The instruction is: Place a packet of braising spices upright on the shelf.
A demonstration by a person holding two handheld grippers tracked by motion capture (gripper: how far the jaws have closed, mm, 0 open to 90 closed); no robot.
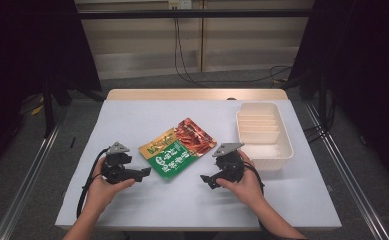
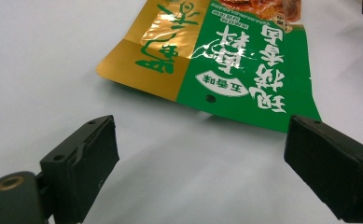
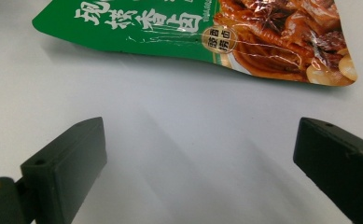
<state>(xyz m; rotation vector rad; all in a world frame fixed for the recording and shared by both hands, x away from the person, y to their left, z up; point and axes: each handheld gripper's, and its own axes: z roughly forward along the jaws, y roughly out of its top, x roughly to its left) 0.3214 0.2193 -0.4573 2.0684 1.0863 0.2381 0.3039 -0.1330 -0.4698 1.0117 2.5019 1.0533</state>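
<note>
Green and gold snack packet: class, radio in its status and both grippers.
Left gripper open, right gripper open. Green and gold foil snack packet flat on white table, untouched. Nothing between.

White table [image 1: 132, 200]: snack pouch [image 1: 178, 148] flat mid-table, white tray [image 1: 282, 156] right
</note>
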